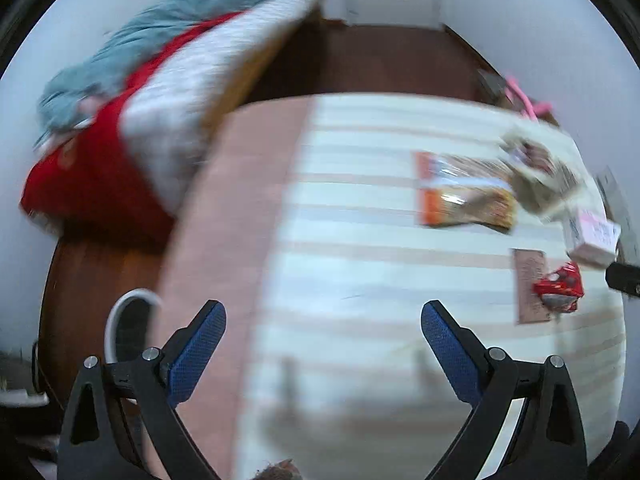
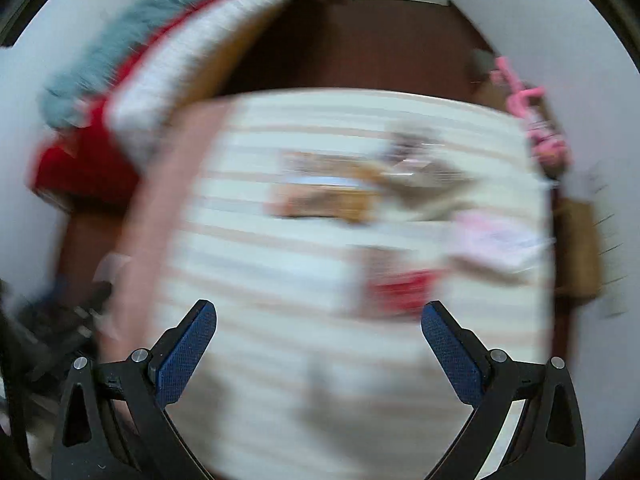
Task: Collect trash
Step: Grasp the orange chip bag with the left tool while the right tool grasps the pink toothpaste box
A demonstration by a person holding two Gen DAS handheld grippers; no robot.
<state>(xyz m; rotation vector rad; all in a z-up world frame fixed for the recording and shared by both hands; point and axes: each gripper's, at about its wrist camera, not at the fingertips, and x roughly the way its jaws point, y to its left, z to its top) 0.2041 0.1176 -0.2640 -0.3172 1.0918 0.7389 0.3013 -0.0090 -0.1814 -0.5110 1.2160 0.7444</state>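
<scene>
Toward the right edge of the striped table (image 1: 360, 220) lies the trash: an orange-ended clear snack wrapper (image 1: 464, 194), a crumpled grey-white wrapper (image 1: 544, 172) touching its far right corner, a small pink-and-white box (image 1: 592, 236) at the edge, and a crushed red wrapper (image 1: 560, 286) resting on a brown card (image 1: 528, 284). The left gripper (image 1: 323, 320) hovers over the near side of the table, jaws spread wide and empty; the right gripper (image 2: 319, 320) hangs likewise, wide apart and holding nothing. Motion blur makes any printing unreadable.

Left tool (image 1: 323, 322) and right tool (image 2: 319, 322) both gape wide, blue pads holding nothing.
</scene>
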